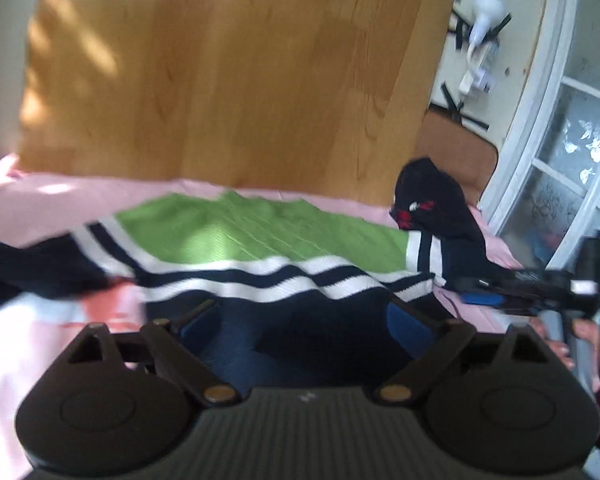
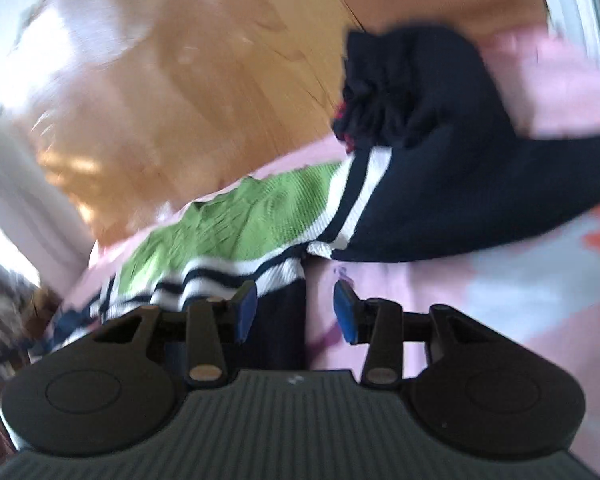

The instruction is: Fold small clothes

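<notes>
**Two hand-held grippers at the near hem of a small striped sweater**

A small knitted sweater, green across the chest with white and navy bands and a navy lower body, lies spread on a pink bed sheet in front of a wooden headboard. Its long axis runs left to right, sleeves out to both sides.

The left gripper sits right over the navy hem, its blue-padded fingers spread wide with cloth between and beneath them; no grip is visible. The right gripper has its jaws parted more narrowly, straddling the sweater's side edge: the left pad over knit, the right pad over bare sheet.

The sweater lies directly ahead of both grippers; the left looks better centred on the hem.

Only the left view shows the right gripper and the hand holding it. Only the right view shows the navy sleeve sweeping rightward, its cuff bunched. Both views are motion-blurred.
</notes>
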Demonstrator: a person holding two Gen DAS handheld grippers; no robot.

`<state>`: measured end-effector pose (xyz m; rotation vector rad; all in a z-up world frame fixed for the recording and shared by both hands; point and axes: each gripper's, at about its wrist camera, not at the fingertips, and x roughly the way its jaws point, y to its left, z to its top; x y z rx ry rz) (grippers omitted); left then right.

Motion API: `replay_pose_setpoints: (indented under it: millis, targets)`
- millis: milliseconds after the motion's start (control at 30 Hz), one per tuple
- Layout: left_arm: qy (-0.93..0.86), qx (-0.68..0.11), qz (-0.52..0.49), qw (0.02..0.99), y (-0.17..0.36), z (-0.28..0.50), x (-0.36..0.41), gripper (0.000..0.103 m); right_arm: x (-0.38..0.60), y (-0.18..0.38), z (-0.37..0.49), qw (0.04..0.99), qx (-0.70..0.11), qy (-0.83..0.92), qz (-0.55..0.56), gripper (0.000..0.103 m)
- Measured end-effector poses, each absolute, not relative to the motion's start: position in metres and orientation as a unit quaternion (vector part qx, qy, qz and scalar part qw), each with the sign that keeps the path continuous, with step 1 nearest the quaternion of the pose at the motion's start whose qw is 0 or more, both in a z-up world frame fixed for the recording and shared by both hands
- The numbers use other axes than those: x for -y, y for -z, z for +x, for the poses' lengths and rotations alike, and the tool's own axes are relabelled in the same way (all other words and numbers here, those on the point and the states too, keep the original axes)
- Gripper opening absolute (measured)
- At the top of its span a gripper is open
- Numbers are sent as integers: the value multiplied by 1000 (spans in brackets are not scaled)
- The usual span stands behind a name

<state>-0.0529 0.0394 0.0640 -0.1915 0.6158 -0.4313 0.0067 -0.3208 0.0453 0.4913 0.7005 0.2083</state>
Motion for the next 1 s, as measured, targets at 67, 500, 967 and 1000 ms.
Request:
replay_pose_setpoints:
  millis: [67, 500, 967, 1000]
  targets:
    - [208, -312, -94, 922, -50, -39, -33, 93, 319, -28, 37, 886, -356, -93, 284, 47]
    - [162, -341, -37, 925, 2, -17, -29, 94, 299, -31, 50, 928, -334, -66, 153, 20]
    - [177, -340, -69, 921, -1, -12, -35, 98, 252, -62, 194, 915, -380, -134, 6, 57]
    - [177, -340, -70, 921, -1, -12, -35, 98, 249, -53, 203, 909, -394, -132, -11, 58]
